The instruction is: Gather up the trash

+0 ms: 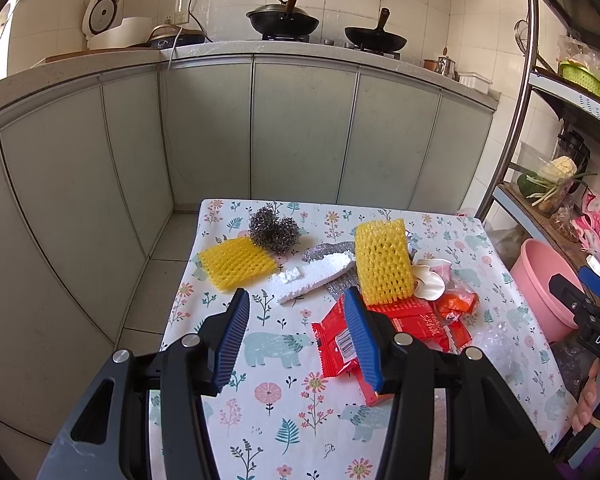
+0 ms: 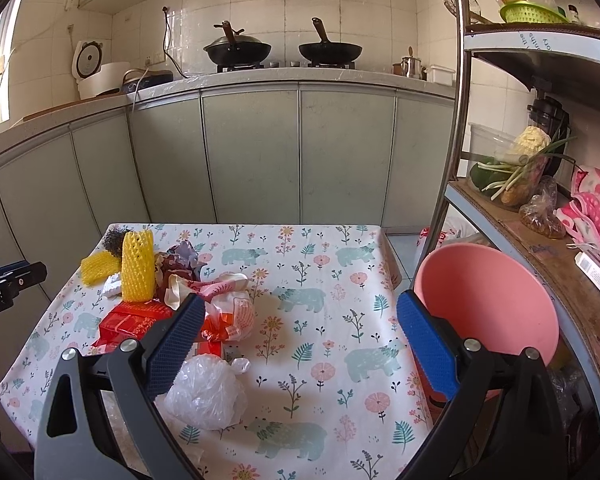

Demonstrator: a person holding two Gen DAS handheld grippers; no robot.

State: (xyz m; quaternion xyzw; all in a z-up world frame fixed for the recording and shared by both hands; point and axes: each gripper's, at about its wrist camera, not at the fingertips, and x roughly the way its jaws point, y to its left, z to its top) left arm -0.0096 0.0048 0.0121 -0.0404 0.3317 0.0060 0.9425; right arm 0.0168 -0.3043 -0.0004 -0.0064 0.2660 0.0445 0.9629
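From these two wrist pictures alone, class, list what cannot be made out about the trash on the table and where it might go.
- Pink basin: its inside, both views; it tilts away, and the right hand-held gripper covers its lower rim.
- Red wrappers: print too small; partly behind the left hand-held gripper.
- Silver cloth: mostly under the foam strip and upright yellow net.
- Steel scourers: nearly hidden behind the net, right wrist view.

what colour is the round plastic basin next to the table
Pink: the round plastic basin shows best in the right wrist view, beside the table's right edge.
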